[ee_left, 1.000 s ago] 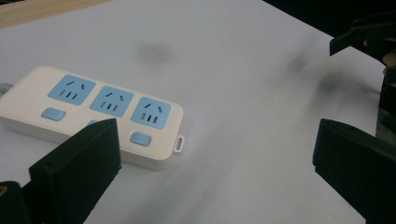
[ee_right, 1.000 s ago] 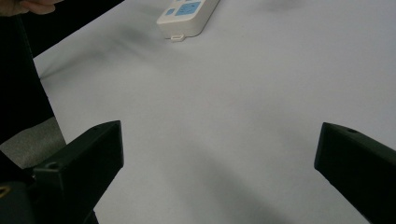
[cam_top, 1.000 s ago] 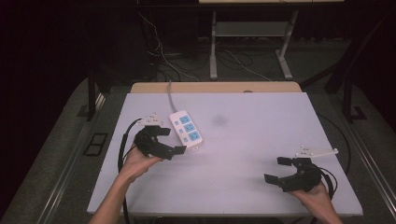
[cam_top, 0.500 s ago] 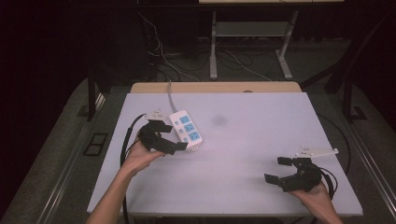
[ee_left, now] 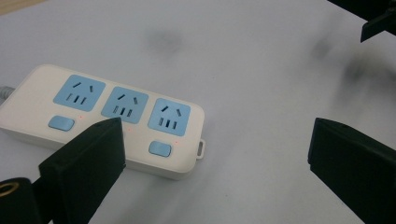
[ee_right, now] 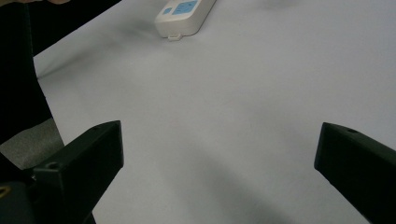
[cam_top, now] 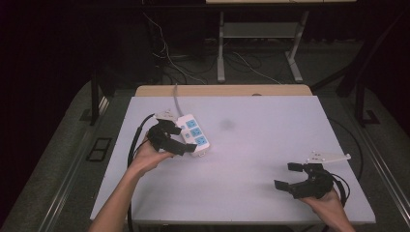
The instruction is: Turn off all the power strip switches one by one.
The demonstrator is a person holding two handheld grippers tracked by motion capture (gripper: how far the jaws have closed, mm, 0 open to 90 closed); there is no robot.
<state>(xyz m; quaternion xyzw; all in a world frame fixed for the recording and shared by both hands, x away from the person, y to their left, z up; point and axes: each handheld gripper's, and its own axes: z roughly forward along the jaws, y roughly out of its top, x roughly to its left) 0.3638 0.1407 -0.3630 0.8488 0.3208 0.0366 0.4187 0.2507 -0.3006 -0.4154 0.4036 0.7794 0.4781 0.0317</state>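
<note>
One white counter (cam_top: 251, 145) stands in a dark room, cables on the floor (cam_top: 193, 63) beyond. A power strip (cam_top: 192, 135) lies beside the released left claw (cam_top: 170, 137); the right claw (cam_top: 292, 176), also released, is well apart.

A white table (cam_top: 251, 145) carries a white power strip (cam_top: 193, 134) with three blue sockets near its left side.

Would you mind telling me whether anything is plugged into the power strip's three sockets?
No: in the left gripper view all three blue sockets of the power strip sit bare, with no plug in any.
</note>
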